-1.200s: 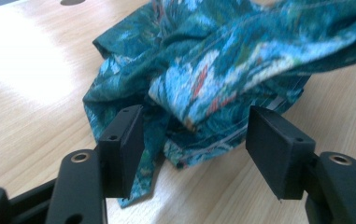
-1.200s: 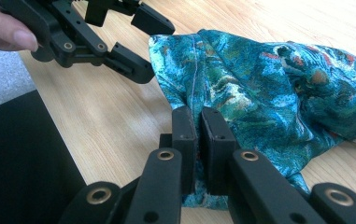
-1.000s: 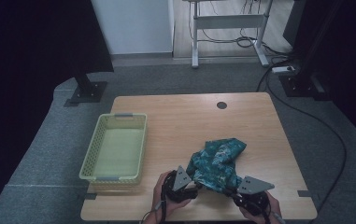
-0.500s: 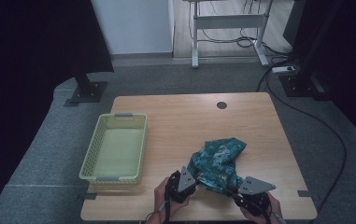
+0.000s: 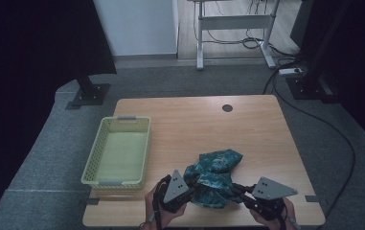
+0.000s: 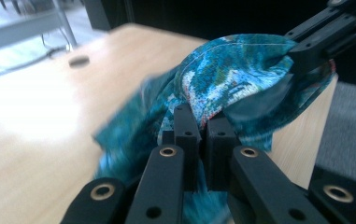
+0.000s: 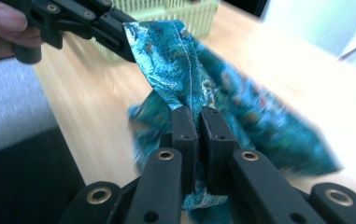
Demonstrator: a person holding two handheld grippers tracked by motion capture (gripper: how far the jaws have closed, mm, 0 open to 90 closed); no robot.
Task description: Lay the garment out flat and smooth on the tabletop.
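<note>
Both tongs are pinching the blue-green cloth: the left tongs and the right tongs each squeeze an edge. The cloth sits bunched at the near edge of the counter, beside the yellow basket. It looks like the lifting step, and next the hands should pull apart to spread it.

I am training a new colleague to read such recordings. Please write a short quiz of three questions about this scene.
1. True or false: the left hand-held gripper is shut on the teal cloth.
2. Where does the green basket stand? A: left part of the table; B: right part; C: on the floor.
3. Fill in: the right hand-held gripper pinches the cloth at a stitched ____.

Key: 1 true. 2 A. 3 hem; the cloth hangs between both grippers.
</note>
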